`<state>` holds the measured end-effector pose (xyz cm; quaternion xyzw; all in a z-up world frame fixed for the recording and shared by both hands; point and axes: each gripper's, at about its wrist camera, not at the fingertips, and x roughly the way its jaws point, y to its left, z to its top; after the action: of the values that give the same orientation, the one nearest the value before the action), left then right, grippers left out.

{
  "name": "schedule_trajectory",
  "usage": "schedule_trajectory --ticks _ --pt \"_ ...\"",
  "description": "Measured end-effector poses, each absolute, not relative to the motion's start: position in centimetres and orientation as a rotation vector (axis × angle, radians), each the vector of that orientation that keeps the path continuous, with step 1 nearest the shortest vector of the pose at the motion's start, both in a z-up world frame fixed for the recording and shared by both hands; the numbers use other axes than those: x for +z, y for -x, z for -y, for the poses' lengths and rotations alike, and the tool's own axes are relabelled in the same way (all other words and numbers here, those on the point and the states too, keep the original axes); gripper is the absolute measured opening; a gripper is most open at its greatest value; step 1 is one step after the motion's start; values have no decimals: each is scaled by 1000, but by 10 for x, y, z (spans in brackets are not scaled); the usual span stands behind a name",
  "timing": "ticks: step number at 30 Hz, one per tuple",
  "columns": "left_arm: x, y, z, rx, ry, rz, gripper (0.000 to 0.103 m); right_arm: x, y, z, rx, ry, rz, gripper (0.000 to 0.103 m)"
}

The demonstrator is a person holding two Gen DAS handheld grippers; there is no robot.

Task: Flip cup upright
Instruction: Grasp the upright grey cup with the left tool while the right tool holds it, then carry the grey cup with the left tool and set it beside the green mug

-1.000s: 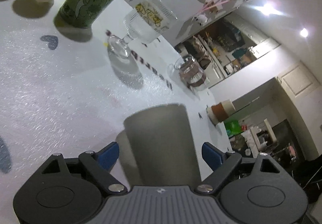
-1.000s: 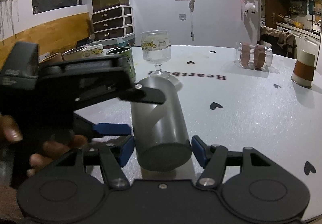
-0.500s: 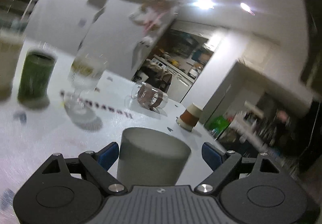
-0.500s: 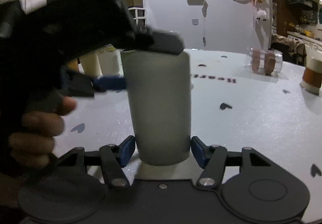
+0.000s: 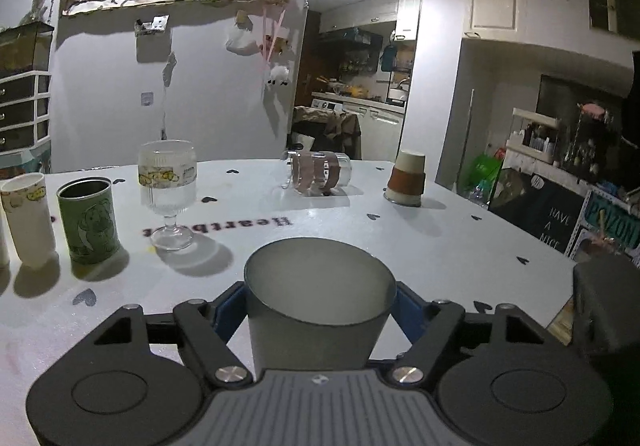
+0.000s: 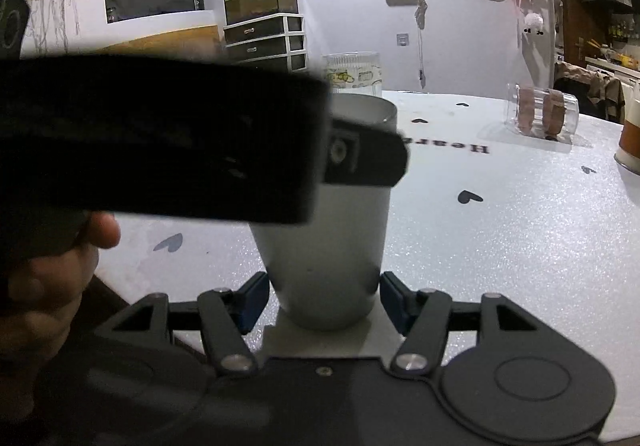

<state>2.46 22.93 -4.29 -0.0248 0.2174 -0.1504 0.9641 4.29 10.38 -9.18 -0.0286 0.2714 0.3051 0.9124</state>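
Upright on the near desk [image 6: 520, 246], cup [image 5: 318, 310] clamped near its rim by left hand-held gripper [image 5: 318, 306], right hand-held gripper [image 6: 320, 300] open around its base; risks toppling if released crookedly.

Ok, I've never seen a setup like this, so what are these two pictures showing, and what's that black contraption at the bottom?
There is no robot. A person holds handheld black tongs in each hand, and a wide-angle camera on each looks forward along its two fingers. One picture comes from the left tongs, the other from the right tongs.

The left tongs grip a plain grey tapered cup near its rim, open end up. The right tongs flank its base; I cannot tell whether they press on it.

On the white table with small heart marks stand a clear stemmed glass, a green printed tin and an upside-down paper cup with a brown band. A clear jar lies on its side.
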Motion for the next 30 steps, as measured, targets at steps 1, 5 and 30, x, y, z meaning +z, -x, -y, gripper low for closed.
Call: schedule_trajectory --ticks 1,5,30 --pt "-42 -23 -230 -305 48 -440 76 -91 -42 -103 628 57 -555 65" --pt "-39 -26 -240 -253 54 -420 76 -86 -40 -98 614 50 -531 71" --pt "-25 -75 -387 331 149 -278 76 -87 -38 -93 589 42 -514 72"
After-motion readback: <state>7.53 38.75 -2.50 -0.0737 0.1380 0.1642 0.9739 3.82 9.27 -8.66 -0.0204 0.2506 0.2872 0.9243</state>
